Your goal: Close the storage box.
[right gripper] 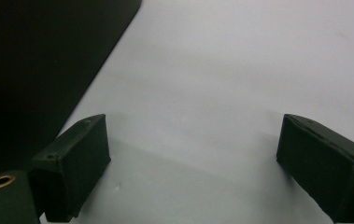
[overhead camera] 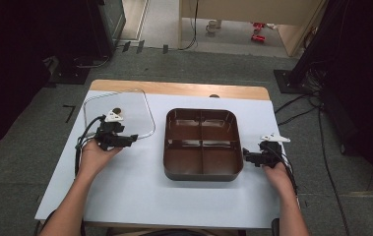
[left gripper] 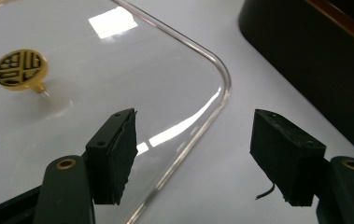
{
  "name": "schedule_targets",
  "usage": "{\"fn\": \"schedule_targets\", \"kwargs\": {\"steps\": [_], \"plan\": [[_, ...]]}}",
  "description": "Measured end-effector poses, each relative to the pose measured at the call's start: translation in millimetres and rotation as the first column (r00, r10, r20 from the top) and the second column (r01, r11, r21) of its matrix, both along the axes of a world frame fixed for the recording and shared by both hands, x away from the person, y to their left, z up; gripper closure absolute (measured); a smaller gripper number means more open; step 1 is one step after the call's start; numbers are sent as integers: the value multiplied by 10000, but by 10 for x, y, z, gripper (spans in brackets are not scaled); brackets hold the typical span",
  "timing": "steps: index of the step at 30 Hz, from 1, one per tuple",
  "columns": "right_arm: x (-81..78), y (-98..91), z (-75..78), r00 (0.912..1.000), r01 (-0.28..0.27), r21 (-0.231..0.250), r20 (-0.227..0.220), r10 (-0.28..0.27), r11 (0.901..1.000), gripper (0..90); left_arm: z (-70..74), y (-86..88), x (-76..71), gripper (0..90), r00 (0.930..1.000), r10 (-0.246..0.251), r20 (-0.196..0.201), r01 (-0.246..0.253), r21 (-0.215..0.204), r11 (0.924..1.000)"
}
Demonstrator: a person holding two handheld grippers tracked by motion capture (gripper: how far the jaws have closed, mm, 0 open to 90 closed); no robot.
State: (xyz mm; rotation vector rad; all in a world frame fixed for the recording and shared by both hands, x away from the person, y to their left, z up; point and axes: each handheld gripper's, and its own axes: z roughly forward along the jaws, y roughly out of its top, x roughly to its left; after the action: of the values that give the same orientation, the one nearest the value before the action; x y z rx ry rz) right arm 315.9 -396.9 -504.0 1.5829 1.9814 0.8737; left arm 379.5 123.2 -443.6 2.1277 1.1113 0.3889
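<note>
A clear, rounded-square lid [overhead camera: 131, 104] with a gold knob [overhead camera: 116, 110] lies flat on the white table, left of a brown four-compartment tray [overhead camera: 202, 175]. My left gripper [overhead camera: 132, 139] hovers at the lid's near right corner, pointing toward the tray. In the left gripper view the lid [left gripper: 118, 70] and its knob [left gripper: 19, 70] lie ahead; the rim runs between the jaws of my left gripper [left gripper: 193, 158], which stand apart and do not touch it. My right gripper [overhead camera: 245, 155] rests beside the tray's right wall, and in its own view this gripper [right gripper: 193, 172] is open over bare table.
The tray's dark wall [left gripper: 305, 56] rises at the upper right of the left gripper view, and the tray [right gripper: 34, 70] is at the left in the right gripper view. A white sheet [overhead camera: 139, 196] covers the table, with a wooden strip [overhead camera: 174, 88] at the far edge. Cables lie on the floor to the right.
</note>
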Motion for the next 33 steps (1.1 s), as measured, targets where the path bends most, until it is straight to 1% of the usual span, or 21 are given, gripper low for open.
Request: {"fn": "schedule_targets", "kwargs": {"steps": [2, 3, 6, 8, 9, 10, 11, 12, 13, 14, 17, 19, 20, 21, 25, 26, 28, 29, 30, 32, 33], "plan": [[0, 0, 0, 10000, 0, 3, -2, 0, 10000, 90, 4, 10, 40, 325, 9999, 101, 126, -102, 113, 9999], [0, 0, 0, 10000, 0, 3, -2, 0, 10000, 90, 9, 16, 64, 325, 9998, 156, 121, -158, 131, 9998], [1, 0, 0, 10000, -2, -3, -2, 2, 10000, 89, 18, 53, 157, 330, 9995, 308, 44, -308, -120, 9995], [1, 0, 0, 10000, -2, -2, -3, 2, 10000, 89, 19, 86, 230, 339, 9987, 497, 140, -494, -181, 9986], [1, 0, 0, 10000, -2, -2, -3, 2, 10000, 89, 19, 86, 230, 341, 9987, 497, 140, -494, -181, 9986], [0, 0, 0, 10000, -2, -1, -2, 2, 10000, 89, 18, 100, 269, 341, 9983, 565, 105, -563, -163, 9983], [0, 0, 0, 10000, -1, -1, -4, 1, 10000, 89, 17, 127, 329, 341, 9976, 685, 58, -684, -237, 9974], [0, 0, 0, 10000, -1, -1, -2, 1, 10000, 89, 14, 149, 361, 341, 9968, 791, 122, -785, -420, 9960], [0, 0, 0, 10000, -1, -1, -2, 1, 10000, 89, 14, 149, 361, 345, 9968, 791, 122, -785, -420, 9960], [0, 0, 0, 10000, -2, 1, -3, 2, 10000, 89, 15, 181, 413, 352, 9960, 892, 101, -884, -588, 9943], [0, 0, 0, 10000, -2, 1, -2, 2, 10000, 89, 18, 198, 455, 350, 9952, 976, 55, -971, -617, 9934], [0, 0, 0, 10000, -2, 1, -2, 2, 10000, 89, 27, 222, 495, 350, 9939, 1087, 160, -1075, -662, 9920], [0, 1, 0, 10000, -1, -4, 0, 1, 10000, 89, 32, 243, 531, 349, 9924, 1209, 245, -1186, -816, 9896], [0, 1, 0, 10000, -1, -4, 0, 1, 10000, 89, 32, 243, 531, 349, 9924, 1209, 245, -1186, -816, 9896], [-1, 1, 0, 10000, -2, -14, 4, 2, 10000, 89, 23, 285, 614, 347, 9899, 1383, 315, -1358, -718, 9881], [-1, 2, 0, 10000, -3, -15, 3, 3, 10000, 89, 10, 317, 658, 347, 9884, 1496, 276, -1470, -793, 9859], [-1, 2, 0, 10000, 0, -15, 3, 0, 10000, 89, -1, 331, 676, 347, 9873, 1560, 292, -1530, -877, 9843], [-1, 2, 0, 10000, 1, -14, 3, -1, 10000, 89, -30, 356, 714, 349, 9849, 1693, 377, -1653, -906, 9821], [-2, 2, 0, 10000, 4, -15, 1, -4, 10000, 89, -49, 367, 735, 350, 9835, 1763, 403, -1724, -853, 9813], [-2, 2, 0, 10000, 1, -18, 7, -1, 10000, 89, -90, 391, 788, 350, 9833, 1809, 218, -1788, -774, 9808], [-2, 2, 0, 10000, 1, -18, 7, -1, 10000, 89, -90, 391, 788, 350, 9833, 1809, 218, -1788, -774, 9808]]}}
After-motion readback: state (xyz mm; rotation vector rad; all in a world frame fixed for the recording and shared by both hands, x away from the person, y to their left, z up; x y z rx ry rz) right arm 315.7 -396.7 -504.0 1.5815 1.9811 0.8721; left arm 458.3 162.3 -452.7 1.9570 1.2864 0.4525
